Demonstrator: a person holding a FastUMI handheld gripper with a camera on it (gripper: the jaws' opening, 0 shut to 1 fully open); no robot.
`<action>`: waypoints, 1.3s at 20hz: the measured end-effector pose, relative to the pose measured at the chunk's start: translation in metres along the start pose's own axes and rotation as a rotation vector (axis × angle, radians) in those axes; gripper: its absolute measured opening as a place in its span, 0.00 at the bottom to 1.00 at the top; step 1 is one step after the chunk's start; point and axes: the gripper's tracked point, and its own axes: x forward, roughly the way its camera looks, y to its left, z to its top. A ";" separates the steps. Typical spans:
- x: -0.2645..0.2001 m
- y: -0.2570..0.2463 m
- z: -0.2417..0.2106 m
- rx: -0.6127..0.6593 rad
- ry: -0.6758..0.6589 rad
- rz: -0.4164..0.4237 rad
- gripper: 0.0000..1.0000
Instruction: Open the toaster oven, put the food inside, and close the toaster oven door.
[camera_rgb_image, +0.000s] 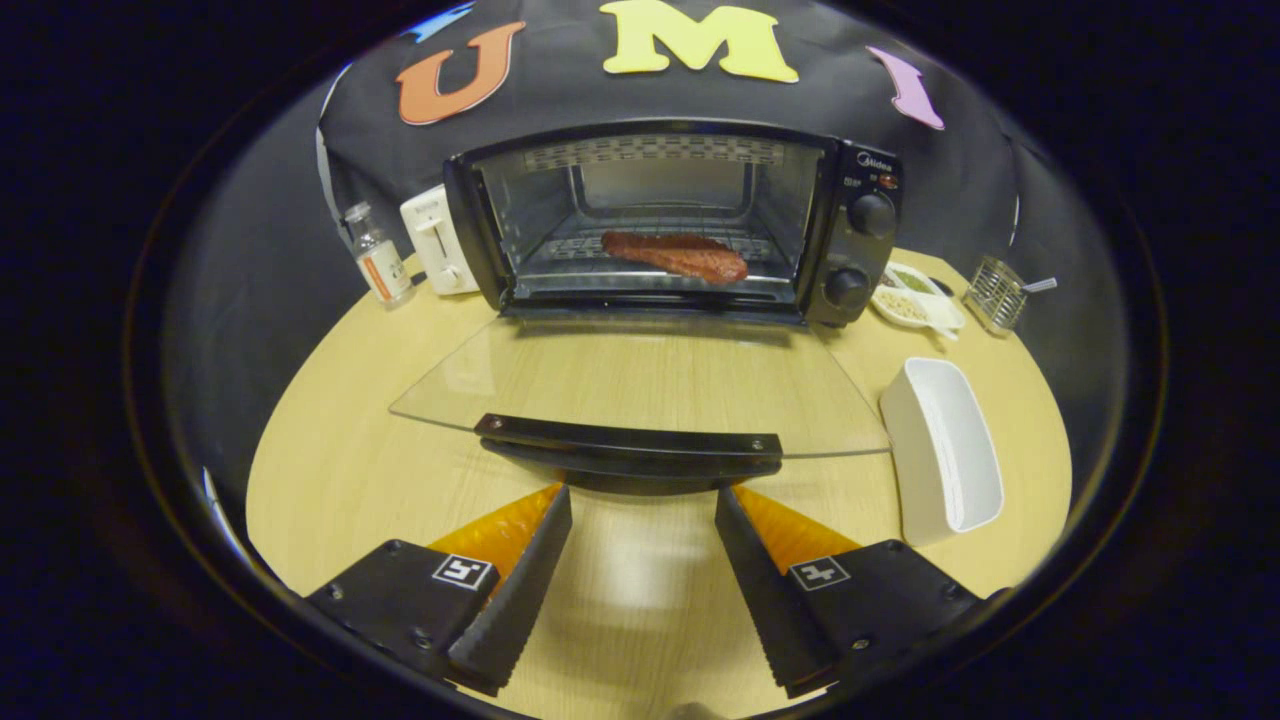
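Note:
A black toaster oven stands at the far side of the round wooden table. Its glass door lies folded down flat towards me, with the dark handle along its near edge. A reddish-brown piece of food lies on the rack inside the oven. My gripper is open, with its fingertips just short of the door handle and slightly below it. Nothing is between the fingers.
A white rectangular container stands to the right of the door. Behind it are a divided dish of seasonings and a small wire basket. Left of the oven stand a white toaster and a small bottle.

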 end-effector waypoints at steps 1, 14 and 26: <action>-0.005 0.000 0.006 -0.002 -0.005 0.002 0.93; -0.035 0.001 0.118 0.009 -0.156 -0.001 0.93; -0.029 -0.011 0.186 -0.008 -0.254 -0.016 0.93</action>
